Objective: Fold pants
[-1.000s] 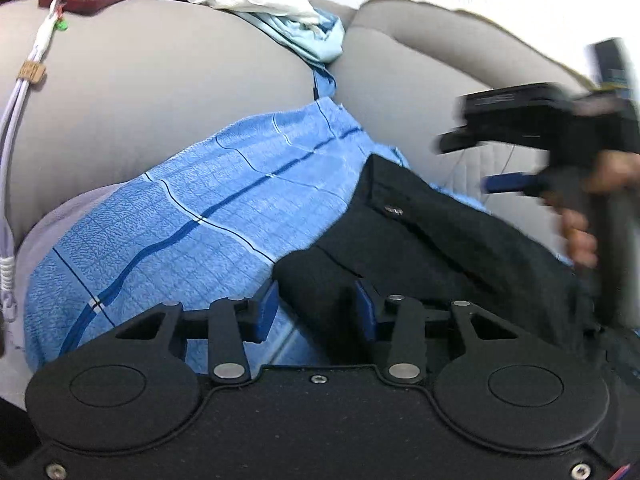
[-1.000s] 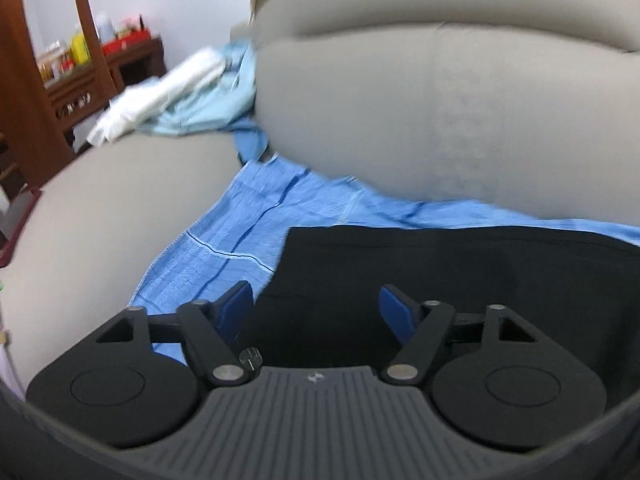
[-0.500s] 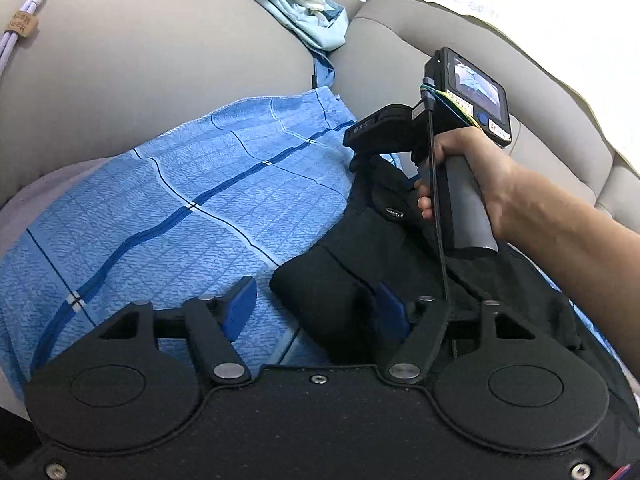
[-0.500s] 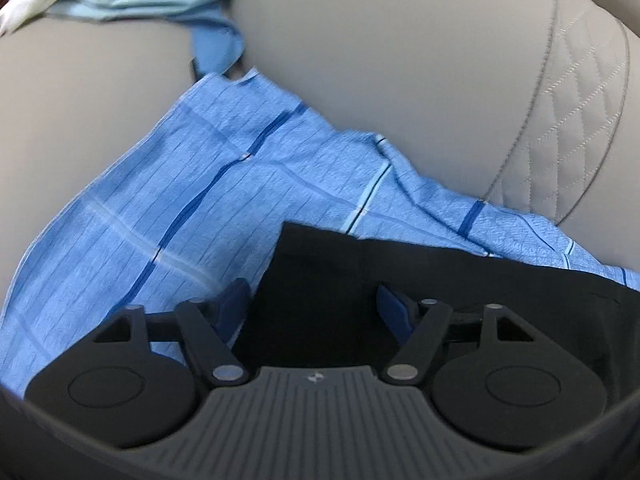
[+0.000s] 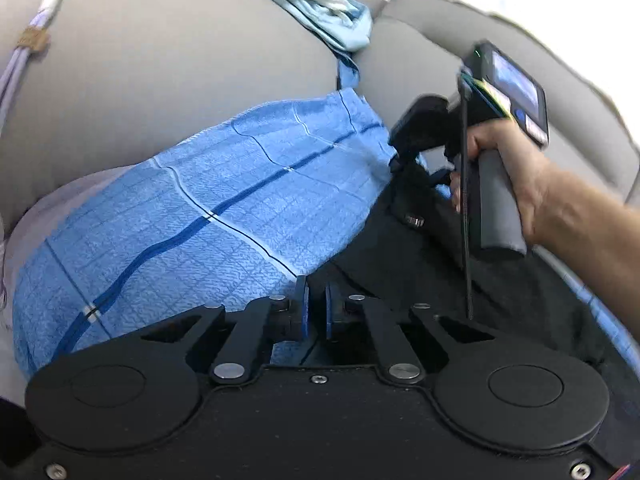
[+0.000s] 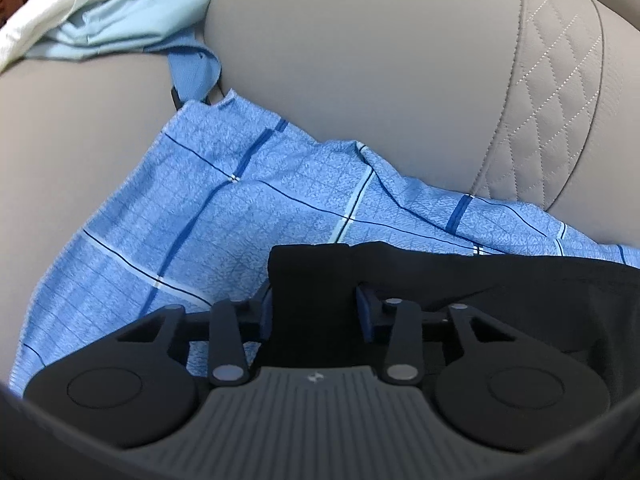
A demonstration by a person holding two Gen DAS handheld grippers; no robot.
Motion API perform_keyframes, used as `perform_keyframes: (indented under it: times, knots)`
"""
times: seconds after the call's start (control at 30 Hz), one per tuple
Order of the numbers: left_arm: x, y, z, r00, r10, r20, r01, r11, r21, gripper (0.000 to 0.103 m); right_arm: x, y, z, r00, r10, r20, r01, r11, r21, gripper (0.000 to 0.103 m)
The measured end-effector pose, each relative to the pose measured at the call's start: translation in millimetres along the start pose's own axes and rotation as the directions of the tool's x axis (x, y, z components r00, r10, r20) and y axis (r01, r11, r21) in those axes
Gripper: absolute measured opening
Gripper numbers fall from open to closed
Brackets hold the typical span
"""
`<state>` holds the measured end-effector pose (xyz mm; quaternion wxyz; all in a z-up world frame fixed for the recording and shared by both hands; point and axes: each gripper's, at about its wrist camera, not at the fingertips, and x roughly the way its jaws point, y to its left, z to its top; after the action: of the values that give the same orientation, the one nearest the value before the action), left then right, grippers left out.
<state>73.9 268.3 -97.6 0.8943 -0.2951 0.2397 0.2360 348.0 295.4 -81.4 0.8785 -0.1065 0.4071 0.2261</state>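
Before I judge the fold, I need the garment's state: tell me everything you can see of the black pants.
The black pants look like matte dark fabric, crumpled, with a small metal button near one edge. They lie on the blue checked cloth over the grey sofa. The right gripper has an upturned flap between its fingers; the left gripper, nearly closed, sits at their near edge.

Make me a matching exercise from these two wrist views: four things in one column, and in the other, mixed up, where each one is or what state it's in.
Things
1. left tool
2. right tool
3. black pants
4. pale blue cloth

States or places
A. bunched on top of the sofa arm
B. jaws nearly closed at the black fabric's edge
C. jaws wider apart, with a fold of black fabric between them
D. lying on the blue checked sheet

Pairs: 1-B, 2-C, 3-D, 4-A
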Motion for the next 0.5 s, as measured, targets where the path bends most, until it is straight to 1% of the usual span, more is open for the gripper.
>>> perform_keyframes:
  times: [0.1, 0.2, 0.27, 0.33, 0.43, 0.5]
  knots:
    - [-15, 1, 3, 0.994, 0.030, 0.107, -0.035, 0.998, 0.044, 0.006, -7, 4, 5, 1.000, 0.026, 0.007, -0.026, 1.000, 0.007, 0.032]
    - [-22, 14, 12, 0.988, 0.049, 0.145, -0.050, 0.999, 0.004, 0.007, -13, 7, 13, 0.996, 0.089, 0.013, -0.089, 0.994, 0.060, 0.031]
    - [-27, 26, 18, 0.980, 0.093, 0.176, -0.089, 0.996, -0.030, 0.007, -15, 13, 19, 0.989, 0.149, 0.021, -0.150, 0.984, 0.096, 0.030]
    - [-32, 36, 24, 0.967, 0.145, 0.210, -0.138, 0.989, -0.049, 0.007, -16, 28, 26, 0.976, 0.216, 0.028, -0.218, 0.970, 0.104, 0.030]
    - [-32, 45, 28, 0.948, 0.226, 0.224, -0.222, 0.974, -0.044, 0.008, -13, 62, 30, 0.963, 0.266, 0.036, -0.267, 0.963, 0.042, 0.030]
    - [-27, 50, 29, 0.944, 0.262, 0.201, -0.260, 0.965, -0.035, 0.008, -3, 87, 30, 0.961, 0.276, 0.020, -0.276, 0.961, 0.014, 0.031]
